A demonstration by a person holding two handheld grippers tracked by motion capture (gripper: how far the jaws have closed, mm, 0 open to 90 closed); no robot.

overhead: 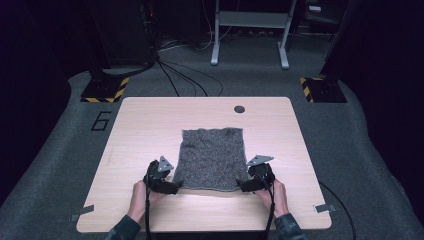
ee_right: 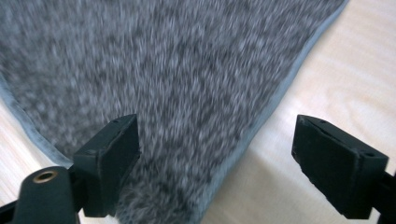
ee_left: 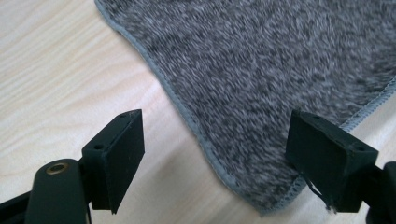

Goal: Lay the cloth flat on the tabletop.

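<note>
A grey speckled cloth with a stitched hem lies flat in the middle of the wooden table. My left gripper sits at the cloth's near left corner, open. In the left gripper view that corner of the cloth lies between the two spread jaws of the left gripper. My right gripper is at the near right corner, open as well. In the right gripper view the cloth comes to a corner between the wide-apart jaws of the right gripper.
A round hole sits near the table's far edge. Tape tabs stick out at both near corners. Beyond the table are cables, a metal frame and striped stand bases on grey carpet.
</note>
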